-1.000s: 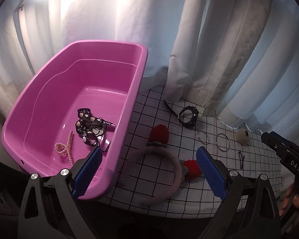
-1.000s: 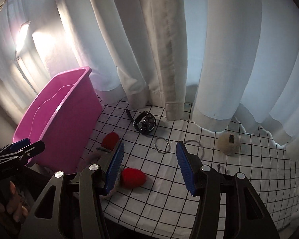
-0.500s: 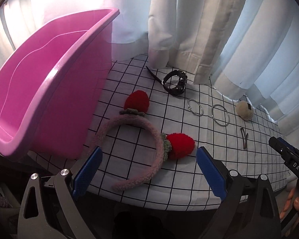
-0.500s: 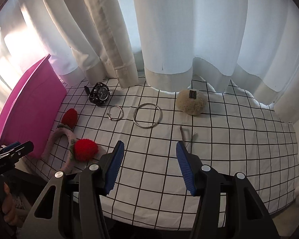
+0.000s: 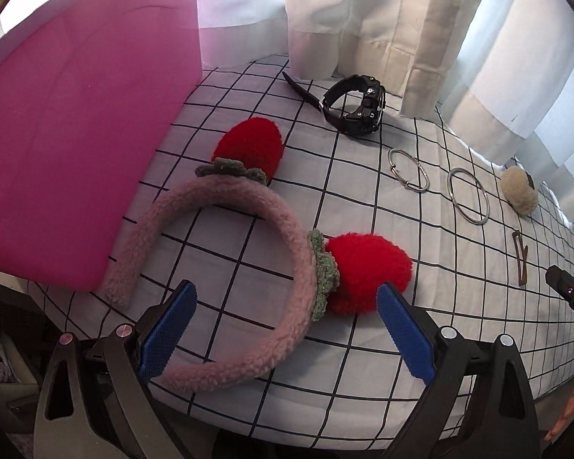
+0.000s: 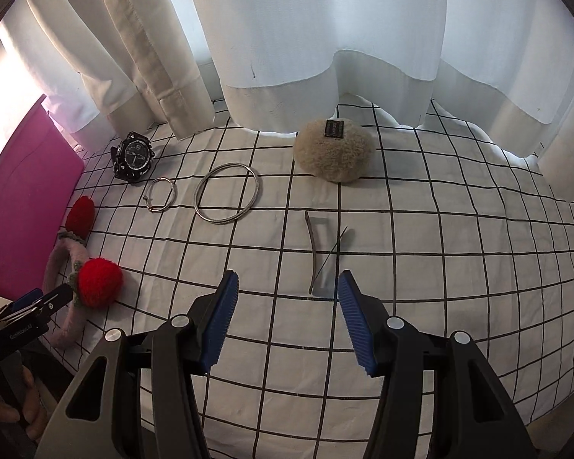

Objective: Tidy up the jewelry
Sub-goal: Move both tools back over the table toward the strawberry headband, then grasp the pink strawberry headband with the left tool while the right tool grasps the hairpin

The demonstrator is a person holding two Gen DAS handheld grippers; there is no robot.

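A pink fuzzy headband [image 5: 225,260] with two red pom-poms lies on the checked cloth beside the pink tub [image 5: 76,145]. My left gripper [image 5: 283,321] is open, its fingers on either side of the headband's near arc and a red pom-pom [image 5: 367,275]. My right gripper [image 6: 287,306] is open, just short of a thin metal hair clip [image 6: 315,252]. A black watch [image 6: 132,155], a small bangle [image 6: 160,195], a large bangle [image 6: 227,193] and a beige fluffy hair tie [image 6: 333,151] lie further back.
White curtains [image 6: 306,38] hang along the back edge of the table. The checked cloth [image 6: 440,267] drops off at the front and right edges. The tub's wall [image 6: 15,199] stands at the left.
Both grippers have moved down and forward toward the table. The left one has left the tub and closed in on the headband; the right one has come near the hair clip.
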